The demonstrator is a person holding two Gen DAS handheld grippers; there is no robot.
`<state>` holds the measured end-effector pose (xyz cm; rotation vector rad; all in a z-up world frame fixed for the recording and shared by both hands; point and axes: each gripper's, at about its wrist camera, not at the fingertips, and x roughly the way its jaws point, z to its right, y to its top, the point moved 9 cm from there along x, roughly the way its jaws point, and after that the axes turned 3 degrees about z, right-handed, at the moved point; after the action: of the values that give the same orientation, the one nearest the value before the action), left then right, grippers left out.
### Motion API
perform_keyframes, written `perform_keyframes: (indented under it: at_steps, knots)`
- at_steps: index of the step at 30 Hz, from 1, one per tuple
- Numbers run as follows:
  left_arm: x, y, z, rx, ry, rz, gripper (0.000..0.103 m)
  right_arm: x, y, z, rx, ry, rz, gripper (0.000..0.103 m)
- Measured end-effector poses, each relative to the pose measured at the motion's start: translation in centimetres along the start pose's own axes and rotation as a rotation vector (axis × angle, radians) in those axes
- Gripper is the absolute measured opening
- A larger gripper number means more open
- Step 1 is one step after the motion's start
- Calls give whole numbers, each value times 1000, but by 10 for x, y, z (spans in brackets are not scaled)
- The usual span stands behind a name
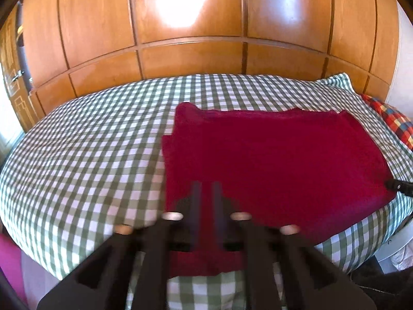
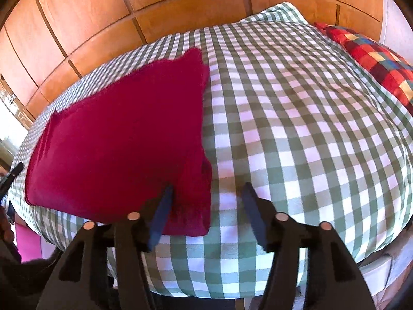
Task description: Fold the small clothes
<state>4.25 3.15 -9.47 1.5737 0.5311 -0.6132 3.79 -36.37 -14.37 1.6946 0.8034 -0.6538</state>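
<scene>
A dark red garment [image 1: 271,160] lies flat on the green checked bed cover [image 1: 85,160]. In the left wrist view my left gripper [image 1: 206,188] is over the garment's near left corner, its jaws nearly together with red cloth between and under them; motion blur hides whether they pinch it. In the right wrist view the garment [image 2: 121,139] fills the left half. My right gripper [image 2: 207,190] is open at the garment's near right corner, one finger [image 2: 162,214] over the cloth, the other over the bed cover [image 2: 296,129]. The right gripper tip also shows in the left wrist view [image 1: 398,187].
A wooden wardrobe wall [image 1: 193,25] stands behind the bed. A red, blue and yellow checked pillow [image 2: 374,59] lies at the far right. A pink object [image 2: 27,242] is below the bed's left edge. White furniture [image 1: 397,248] stands at the bed's right.
</scene>
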Motion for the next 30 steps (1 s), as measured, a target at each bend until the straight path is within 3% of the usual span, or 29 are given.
perform_keyframes:
  at_steps: [1, 2, 11, 14, 17, 19, 30]
  knots:
    - [2, 2, 2, -1, -1, 8, 40, -2, 4, 0, 0, 0, 9, 60]
    - [3, 3, 2, 1, 0, 13, 41, -4, 10, 0, -2, 0, 23, 60]
    - [19, 8, 11, 23, -3, -4, 41, 13, 67, -31, -75, 25, 97, 59]
    - [23, 9, 12, 23, 1, -10, 41, 33, 83, -44, -105, 23, 90, 48]
    - [29, 9, 10, 23, 2, -18, 41, 59, 89, -50, -128, 7, 49, 28]
    - [33, 9, 9, 20, 4, -26, 41, 69, 89, -50, -153, -27, 38, 4]
    - [53, 2, 3, -8, 12, -65, 44, 83, 87, -39, -119, -55, 56, 2]
